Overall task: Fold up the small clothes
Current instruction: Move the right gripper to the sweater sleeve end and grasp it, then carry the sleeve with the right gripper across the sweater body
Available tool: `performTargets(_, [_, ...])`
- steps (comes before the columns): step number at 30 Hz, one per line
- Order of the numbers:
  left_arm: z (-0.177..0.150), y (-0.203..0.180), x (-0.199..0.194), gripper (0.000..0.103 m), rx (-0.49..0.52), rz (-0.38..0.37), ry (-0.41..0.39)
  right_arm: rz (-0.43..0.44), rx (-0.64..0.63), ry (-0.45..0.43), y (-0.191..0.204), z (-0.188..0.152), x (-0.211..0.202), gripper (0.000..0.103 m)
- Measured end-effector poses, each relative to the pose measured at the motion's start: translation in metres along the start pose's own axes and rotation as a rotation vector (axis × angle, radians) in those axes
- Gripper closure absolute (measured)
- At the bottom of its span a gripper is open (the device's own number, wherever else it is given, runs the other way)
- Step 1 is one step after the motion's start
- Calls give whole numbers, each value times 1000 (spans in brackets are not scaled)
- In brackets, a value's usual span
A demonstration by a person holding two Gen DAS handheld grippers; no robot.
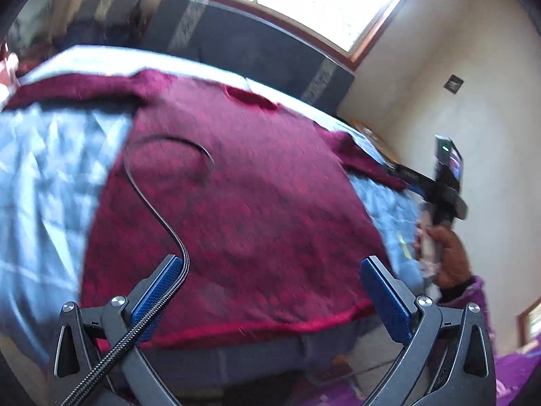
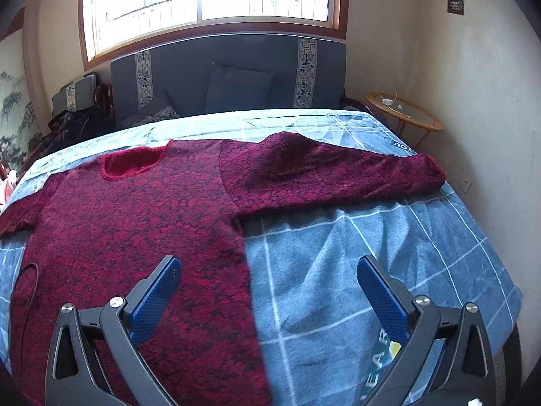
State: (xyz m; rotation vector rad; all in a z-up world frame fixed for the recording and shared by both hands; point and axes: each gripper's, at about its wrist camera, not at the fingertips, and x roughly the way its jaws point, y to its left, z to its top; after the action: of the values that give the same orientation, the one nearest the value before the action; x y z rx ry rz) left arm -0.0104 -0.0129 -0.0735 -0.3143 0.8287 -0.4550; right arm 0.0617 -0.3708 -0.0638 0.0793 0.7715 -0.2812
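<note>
A dark red patterned sweater lies flat on the bed, neck toward the headboard, both sleeves spread out; its right sleeve reaches toward the bed's right edge. It also shows in the blurred left wrist view. My left gripper is open and empty above the sweater's hem. My right gripper is open and empty, its jaws straddling the sweater's right side edge. The right gripper's body, held in a hand, shows in the left wrist view.
A blue checked blanket covers the bed. A grey headboard with cushions stands at the far end under a window. A round wooden side table is by the right wall. A black cable hangs over the sweater.
</note>
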Motion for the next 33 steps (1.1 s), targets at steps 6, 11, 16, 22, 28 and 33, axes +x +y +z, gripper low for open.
performTargets(6, [27,9,1,0,-19,63,-80,155,191,39,-83,18,33,7])
performTargets(11, [46,11,3,0,34,135,-167,250,515,92,-194,26,76,36])
performTargets(16, [60,23,14,0,13,198,-202,273,801,95,-290,19,121,40])
performTargets(22, [71,36,19,0,-17,336,-275,259,935,96,-334,20,162,41])
performTargets(28, [81,50,27,0,-44,416,-290,254,961,72,-349,36,192,42])
performTargets(33, [83,57,36,0,-38,449,-270,243,985,65,-357,42,206,47])
